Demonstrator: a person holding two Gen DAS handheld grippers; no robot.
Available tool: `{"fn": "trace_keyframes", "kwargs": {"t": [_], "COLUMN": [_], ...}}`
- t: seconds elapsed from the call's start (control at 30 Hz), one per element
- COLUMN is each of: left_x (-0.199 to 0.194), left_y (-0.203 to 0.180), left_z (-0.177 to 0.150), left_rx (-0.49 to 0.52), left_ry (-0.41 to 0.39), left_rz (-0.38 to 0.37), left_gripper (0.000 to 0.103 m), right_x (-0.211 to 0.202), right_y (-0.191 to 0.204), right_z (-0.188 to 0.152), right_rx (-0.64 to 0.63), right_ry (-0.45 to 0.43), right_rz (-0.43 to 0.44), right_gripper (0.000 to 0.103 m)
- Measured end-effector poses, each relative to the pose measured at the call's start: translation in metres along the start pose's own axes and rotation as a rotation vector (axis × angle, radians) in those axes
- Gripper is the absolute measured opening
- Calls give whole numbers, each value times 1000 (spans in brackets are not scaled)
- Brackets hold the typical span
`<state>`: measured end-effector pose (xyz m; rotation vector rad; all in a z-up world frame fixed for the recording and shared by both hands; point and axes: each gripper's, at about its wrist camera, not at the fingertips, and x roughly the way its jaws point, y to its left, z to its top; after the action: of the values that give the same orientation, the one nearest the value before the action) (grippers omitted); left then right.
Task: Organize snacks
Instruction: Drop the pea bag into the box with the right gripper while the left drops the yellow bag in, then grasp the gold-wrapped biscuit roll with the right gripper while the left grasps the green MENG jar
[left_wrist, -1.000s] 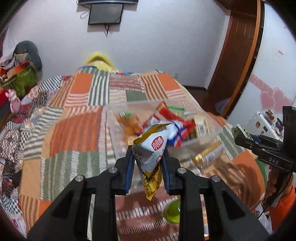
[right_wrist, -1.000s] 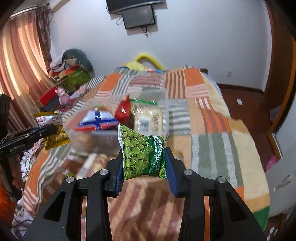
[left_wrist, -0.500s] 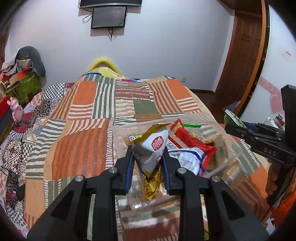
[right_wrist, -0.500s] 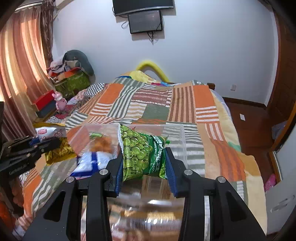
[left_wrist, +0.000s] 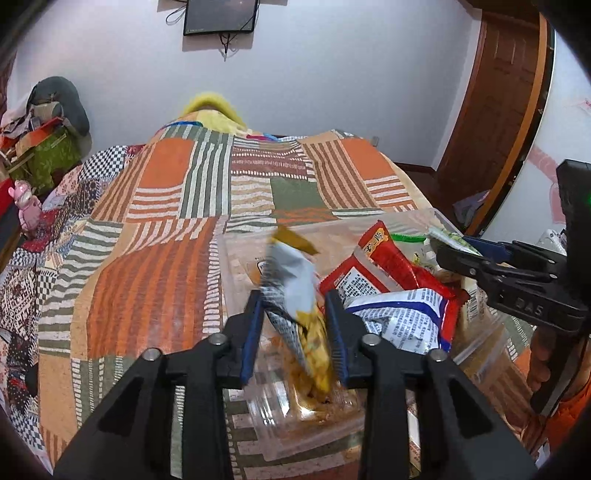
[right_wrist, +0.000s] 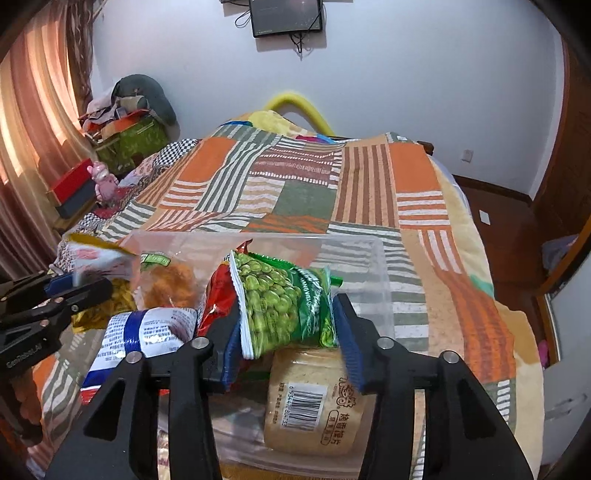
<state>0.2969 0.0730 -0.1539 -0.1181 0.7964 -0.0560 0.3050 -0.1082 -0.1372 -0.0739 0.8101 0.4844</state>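
A clear plastic bin (left_wrist: 240, 266) (right_wrist: 373, 295) sits on the patchwork bed and holds several snack packs. My left gripper (left_wrist: 294, 328) has its jaws parted over the bin; a white and yellow snack bag (left_wrist: 295, 291) hangs blurred between them, tilting down. My right gripper (right_wrist: 286, 343) has its jaws spread around a green pea bag (right_wrist: 280, 306), which rests tilted over a beige pack (right_wrist: 314, 402). A red pack (left_wrist: 391, 258) and a blue-white pack (left_wrist: 399, 321) lie in the bin.
The patchwork blanket (left_wrist: 155, 258) covers the bed around the bin. A pink toy (right_wrist: 105, 181) and boxes stand at the left bedside. A wooden door (left_wrist: 495, 110) is at the right. The other gripper shows in each view's edge.
Both grippers moved down over the bin. Both sets of jaws widened, and the white and yellow bag and the green pea bag slipped loose and tilted into the bin.
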Motion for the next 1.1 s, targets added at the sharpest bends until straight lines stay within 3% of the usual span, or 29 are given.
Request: {"fn": "trace_keyframes", "kwargs": {"t": [0.1, 0.17, 0.47, 0.9, 1.1], "left_x": [-4, -9, -50, -71, -66], "left_y": [1, 1, -9, -18, -23], "left_z": [-1, -2, -14, -69, -90], "left_rx": [-10, -12, 30, 18, 16], "left_ry": [-5, -12, -42, 64, 114], "left_rz": [10, 10, 3, -45, -59], "left_gripper": [53, 55, 65, 67, 67], "right_x": [-5, -11, -49, -26, -4], "right_y": [-2, -4, -20, -55, -70], "right_z": [-1, -2, -23, -66, -65], "right_rx": [-4, 3, 9, 77, 138], "right_ry": [7, 4, -22, 99, 175], "right_rz": [24, 30, 19, -95, -58], "right_gripper": [54, 61, 72, 73, 73]}}
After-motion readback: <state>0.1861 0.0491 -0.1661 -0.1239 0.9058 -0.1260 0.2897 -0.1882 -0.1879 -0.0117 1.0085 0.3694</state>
